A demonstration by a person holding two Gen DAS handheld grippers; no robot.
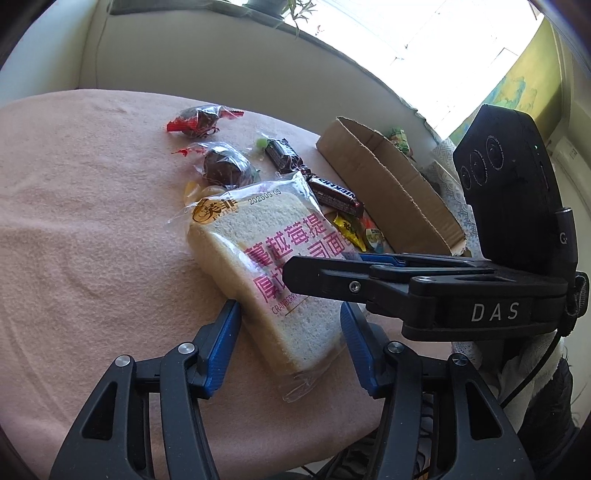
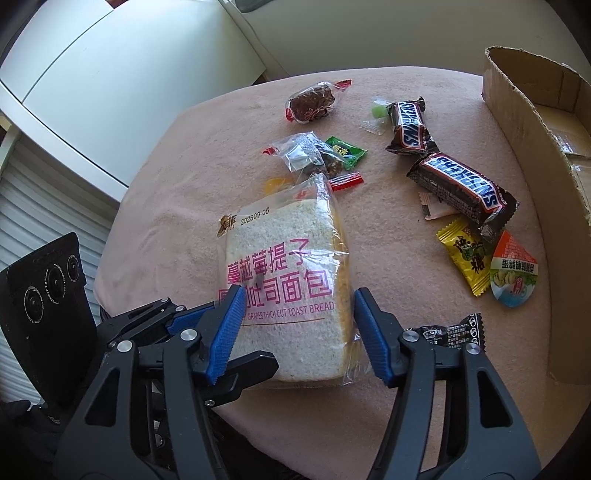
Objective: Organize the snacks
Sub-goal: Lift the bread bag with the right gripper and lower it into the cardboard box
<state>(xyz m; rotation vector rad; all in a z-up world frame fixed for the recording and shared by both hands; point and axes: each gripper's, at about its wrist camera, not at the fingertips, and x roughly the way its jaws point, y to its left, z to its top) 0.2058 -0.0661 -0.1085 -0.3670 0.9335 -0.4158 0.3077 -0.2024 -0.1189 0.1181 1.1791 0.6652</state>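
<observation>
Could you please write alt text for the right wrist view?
Open right tongs straddle a wrapped toast bread slice on a pink cloth, left tongs alongside. Beyond lie two Snickers bars, small candies, and a cardboard box.

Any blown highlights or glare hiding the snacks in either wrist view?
Left wrist: window blown out white, snacks still readable. Right wrist: even light, only mild glare on the bread bag; both views bend at the edges.

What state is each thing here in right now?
Toast bread packet: sealed, lying flat between both grippers' fingers.
Cardboard box: open-topped, upright.
Two Snickers bars: wrapped, on the cloth.
Left gripper: open.
Right gripper: open.
</observation>
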